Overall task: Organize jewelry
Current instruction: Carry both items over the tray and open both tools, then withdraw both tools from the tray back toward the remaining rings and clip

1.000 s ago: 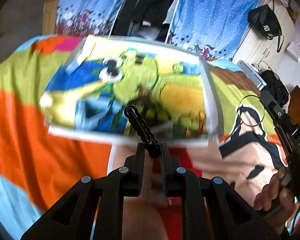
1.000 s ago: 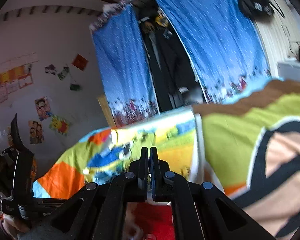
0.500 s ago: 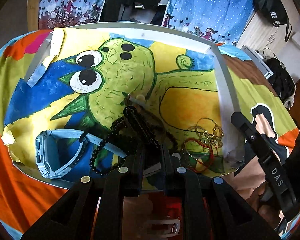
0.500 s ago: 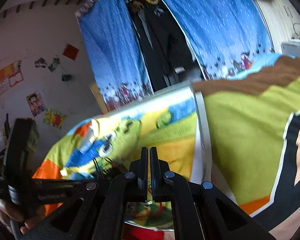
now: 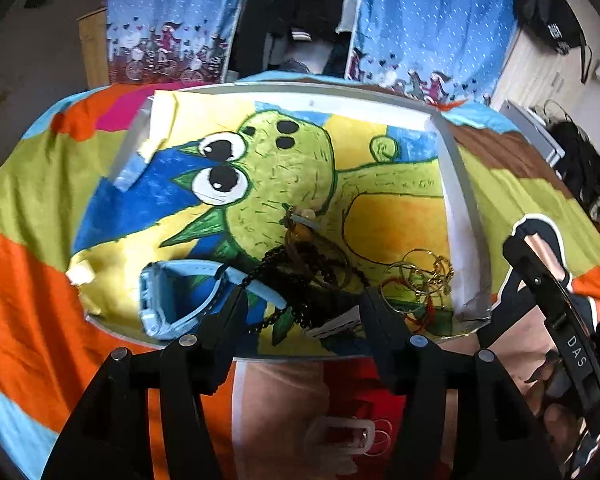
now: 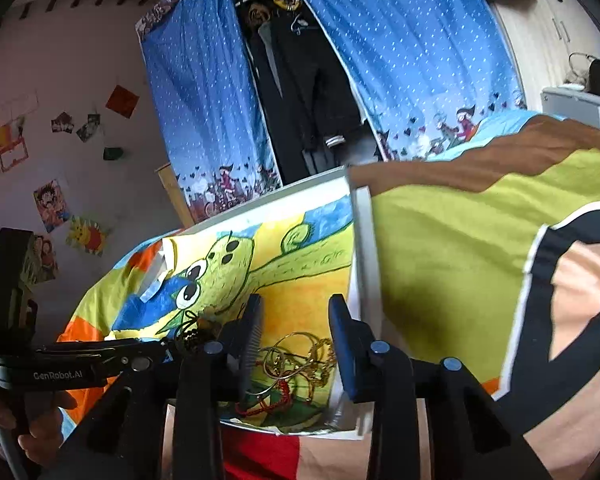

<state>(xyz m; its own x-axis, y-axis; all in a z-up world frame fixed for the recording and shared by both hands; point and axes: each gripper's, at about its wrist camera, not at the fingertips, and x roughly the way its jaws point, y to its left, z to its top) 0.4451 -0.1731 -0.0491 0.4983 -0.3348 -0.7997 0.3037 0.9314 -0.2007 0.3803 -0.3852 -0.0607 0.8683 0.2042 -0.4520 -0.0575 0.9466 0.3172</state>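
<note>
My left tongs (image 5: 300, 312) point steeply down, jaws opening, nothing pressed between the pads. My right tongs (image 6: 296, 336) tilt down more gently, jaws also opening with a clear gap and no grip. My left hand (image 6: 32, 420) wraps its handle; the fingers of my right hand (image 5: 556, 412) curl round theirs.

Tray (image 5: 456, 200) floor free from 9 to 1 o'clock; bead pile (image 5: 300, 280), blue watch (image 5: 172, 300), gold rings (image 5: 420, 276) crowd 5–7; right wall blocks 3.
</note>
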